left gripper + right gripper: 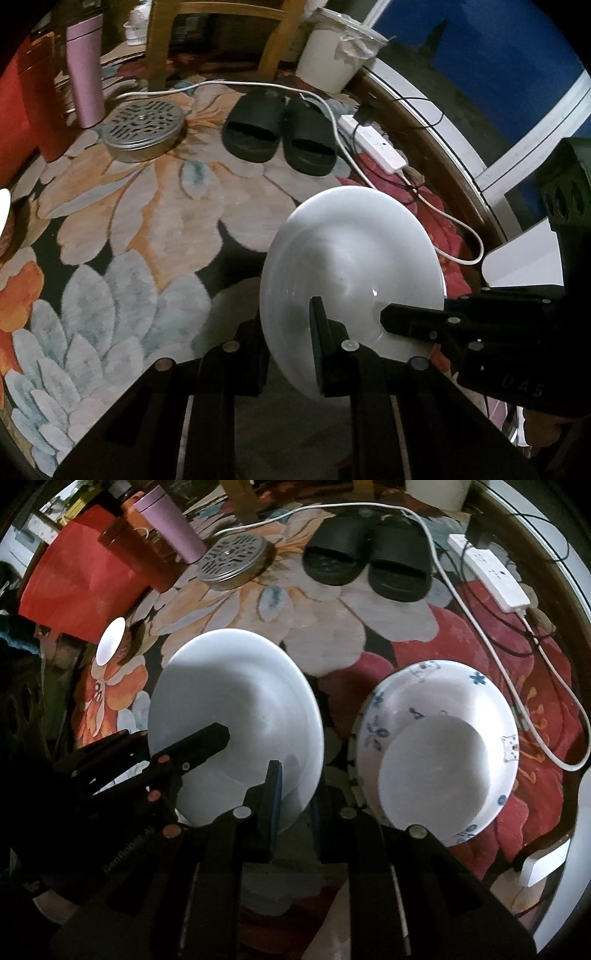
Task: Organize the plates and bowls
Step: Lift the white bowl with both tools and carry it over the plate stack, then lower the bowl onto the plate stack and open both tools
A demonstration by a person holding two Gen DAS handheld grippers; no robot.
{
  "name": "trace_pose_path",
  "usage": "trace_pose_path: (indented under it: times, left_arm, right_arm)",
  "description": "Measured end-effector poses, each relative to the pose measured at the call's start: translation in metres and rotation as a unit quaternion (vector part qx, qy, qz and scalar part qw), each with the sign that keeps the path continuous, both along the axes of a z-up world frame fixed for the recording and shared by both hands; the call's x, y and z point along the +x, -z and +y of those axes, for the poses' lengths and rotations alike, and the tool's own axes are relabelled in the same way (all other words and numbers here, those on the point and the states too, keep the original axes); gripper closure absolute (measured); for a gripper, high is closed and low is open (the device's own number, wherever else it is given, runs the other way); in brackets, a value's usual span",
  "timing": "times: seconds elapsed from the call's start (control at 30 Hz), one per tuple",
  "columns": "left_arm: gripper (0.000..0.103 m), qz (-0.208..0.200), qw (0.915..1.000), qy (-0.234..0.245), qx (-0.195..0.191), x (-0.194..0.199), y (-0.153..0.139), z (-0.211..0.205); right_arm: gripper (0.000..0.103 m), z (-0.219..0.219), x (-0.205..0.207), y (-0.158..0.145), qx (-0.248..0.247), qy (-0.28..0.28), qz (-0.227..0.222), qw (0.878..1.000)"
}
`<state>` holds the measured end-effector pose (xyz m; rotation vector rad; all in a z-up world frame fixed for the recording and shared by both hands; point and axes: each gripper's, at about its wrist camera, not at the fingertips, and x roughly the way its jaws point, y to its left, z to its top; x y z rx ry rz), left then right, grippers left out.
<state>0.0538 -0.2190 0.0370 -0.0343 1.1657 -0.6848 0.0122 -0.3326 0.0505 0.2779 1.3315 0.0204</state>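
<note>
both tongs clamp one white plate: left tongs (291, 354) pinch its rim, right tongs (295, 805) pinch the opposite edge. white plate (236, 716) tilted above the floral rug (325, 627), patterned bowl (439, 753) just beside it, black slippers (365, 565) farther back.

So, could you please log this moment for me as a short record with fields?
held item: white plate, gripped at its rim by both grippers
left gripper: shut on the plate's rim
right gripper: shut on the plate's rim
nearby dish: patterned bowl on the floral rug, right of the plate
background: black slippers, pink tumbler, perforated metal lid
</note>
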Motion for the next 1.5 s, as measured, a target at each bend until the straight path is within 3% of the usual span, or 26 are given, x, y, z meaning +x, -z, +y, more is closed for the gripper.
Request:
trace_pose_path:
  times: [0.63, 1.0, 1.5]
  left_arm:
    - [0.085, 0.009, 0.9980, 0.062, -0.008, -0.016, 0.012, -0.083]
    - [0.085, 0.030, 0.9943, 0.102, 0.004, -0.030, 0.033, -0.130]
    - [0.085, 0.061, 0.9906, 0.122, 0.016, -0.030, 0.051, -0.146]
  right_arm:
    - [0.088, -0.068, -0.026, 0.005, -0.016, 0.055, 0.016, 0.998]
    - [0.088, -0.107, -0.046, 0.018, -0.023, 0.091, 0.042, 0.995]
    - [0.088, -0.128, -0.057, 0.038, 0.002, 0.128, 0.080, 0.989]
